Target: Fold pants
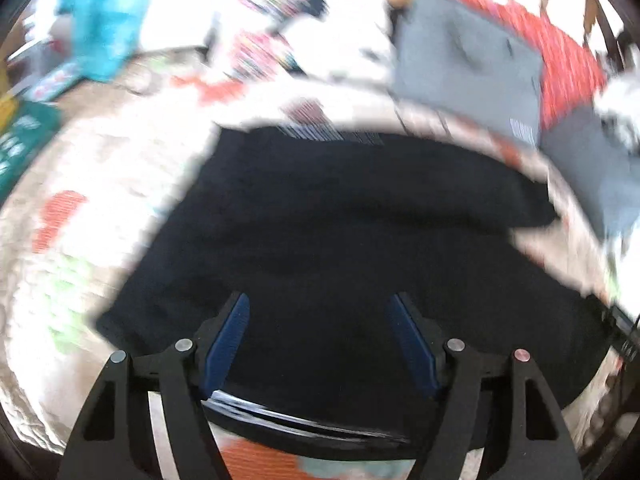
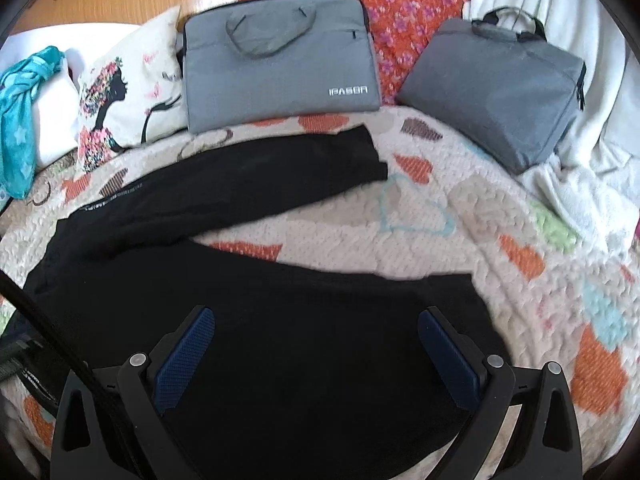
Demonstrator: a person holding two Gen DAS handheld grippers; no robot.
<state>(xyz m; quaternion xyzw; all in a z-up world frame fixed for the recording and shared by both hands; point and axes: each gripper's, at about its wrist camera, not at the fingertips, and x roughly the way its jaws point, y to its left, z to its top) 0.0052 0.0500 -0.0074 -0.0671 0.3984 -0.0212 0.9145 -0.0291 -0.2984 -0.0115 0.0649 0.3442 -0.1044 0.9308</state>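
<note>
Black pants (image 2: pixel 248 320) lie spread on a patterned quilt (image 2: pixel 500 240), the two legs splayed apart in a V toward the right. The far leg (image 2: pixel 280 176) ends near a grey bag. My right gripper (image 2: pixel 316 314) is open and empty, hovering over the near leg. In the blurred left wrist view the pants (image 1: pixel 340 220) fill the middle, and my left gripper (image 1: pixel 318 304) is open and empty above them.
Two grey laptop bags (image 2: pixel 280 60) (image 2: pixel 500 88) rest at the back of the bed, with a printed cushion (image 2: pixel 128 96), a teal cloth (image 2: pixel 20 120) and a white blanket (image 2: pixel 580 184). A red flowered pillow (image 2: pixel 400 12) stands behind the bags.
</note>
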